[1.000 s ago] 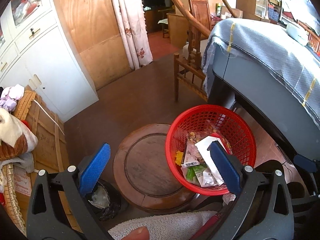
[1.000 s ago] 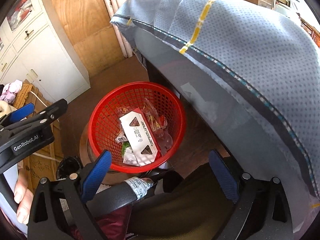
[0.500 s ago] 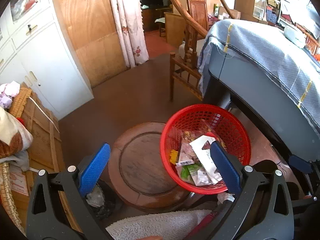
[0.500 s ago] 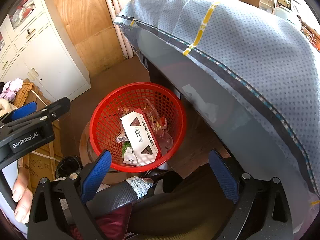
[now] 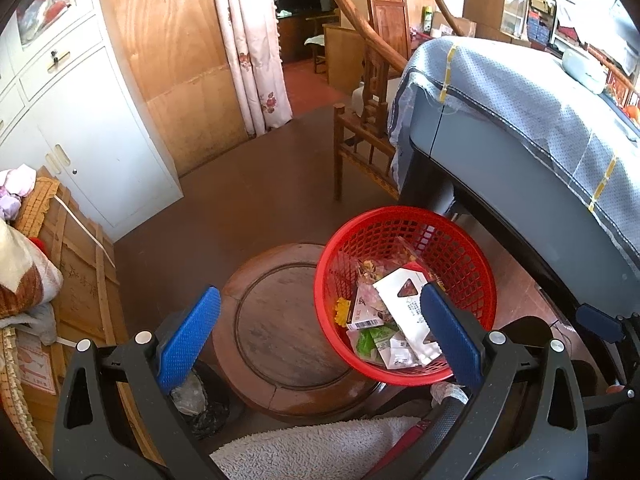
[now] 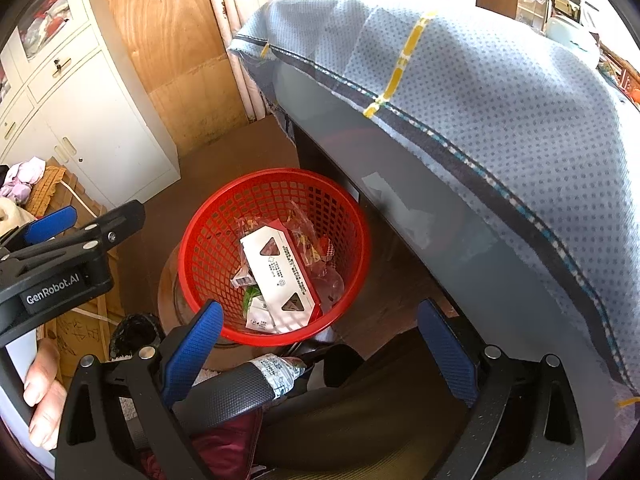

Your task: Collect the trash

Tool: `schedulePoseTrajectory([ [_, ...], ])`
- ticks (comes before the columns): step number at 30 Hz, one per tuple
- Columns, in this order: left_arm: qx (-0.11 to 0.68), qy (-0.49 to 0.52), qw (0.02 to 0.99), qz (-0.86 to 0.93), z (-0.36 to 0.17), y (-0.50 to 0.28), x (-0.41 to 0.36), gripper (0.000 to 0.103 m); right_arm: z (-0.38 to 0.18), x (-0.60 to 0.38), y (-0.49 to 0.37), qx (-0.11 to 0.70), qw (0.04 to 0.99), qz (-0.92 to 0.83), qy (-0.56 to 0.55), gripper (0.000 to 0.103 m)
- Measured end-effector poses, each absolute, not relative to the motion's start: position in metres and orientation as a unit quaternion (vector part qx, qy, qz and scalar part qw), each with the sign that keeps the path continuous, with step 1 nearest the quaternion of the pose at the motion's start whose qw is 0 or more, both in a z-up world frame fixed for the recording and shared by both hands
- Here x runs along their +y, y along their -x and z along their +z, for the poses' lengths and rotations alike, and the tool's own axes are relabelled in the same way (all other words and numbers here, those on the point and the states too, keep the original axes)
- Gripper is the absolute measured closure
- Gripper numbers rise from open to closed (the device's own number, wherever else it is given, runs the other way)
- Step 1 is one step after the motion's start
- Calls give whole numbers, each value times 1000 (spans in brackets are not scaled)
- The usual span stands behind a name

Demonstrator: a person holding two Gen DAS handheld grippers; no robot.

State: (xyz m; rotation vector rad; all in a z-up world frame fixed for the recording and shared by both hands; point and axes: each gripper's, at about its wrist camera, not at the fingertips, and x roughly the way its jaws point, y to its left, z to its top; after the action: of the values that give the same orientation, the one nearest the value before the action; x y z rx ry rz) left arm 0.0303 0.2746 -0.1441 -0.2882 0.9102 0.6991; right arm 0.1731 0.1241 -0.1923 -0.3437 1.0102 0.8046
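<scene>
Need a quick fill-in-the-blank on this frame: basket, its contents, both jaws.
1. The basket holding the trash is ____ in colour.
2. The largest item in it is a white and red ____.
3. The jaws of the left gripper and the right gripper are both ____ and hold nothing.
4. The basket sits partly on a round ____ stool.

Missing words: red; box; open; wooden

The left claw (image 5: 318, 336) is spread wide, its blue-padded fingers (image 5: 188, 336) far apart and nothing between them. The right claw (image 6: 320, 344) is likewise wide apart and empty, pads (image 6: 446, 354) angled outward. In the right wrist view the left claw reaches in from the left edge, with the person's hand (image 6: 42, 396) wrapped around its grip below.
</scene>
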Motion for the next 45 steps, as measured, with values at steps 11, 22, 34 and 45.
schedulePoseTrajectory([
  [11,432,134,829,329,-147,-31,274,7,-191,123,-173,468,785,373,159,7],
  [22,434,133,828,328,-150,-32,273,7,-190,124,-172,468,785,374,159,7],
  [34,435,133,828,328,-150,-33,273,7,-190,125,-171,468,784,374,160,7],
  [45,436,133,828,328,-150,-33,273,7,-190,125,-171,468,784,374,160,7],
])
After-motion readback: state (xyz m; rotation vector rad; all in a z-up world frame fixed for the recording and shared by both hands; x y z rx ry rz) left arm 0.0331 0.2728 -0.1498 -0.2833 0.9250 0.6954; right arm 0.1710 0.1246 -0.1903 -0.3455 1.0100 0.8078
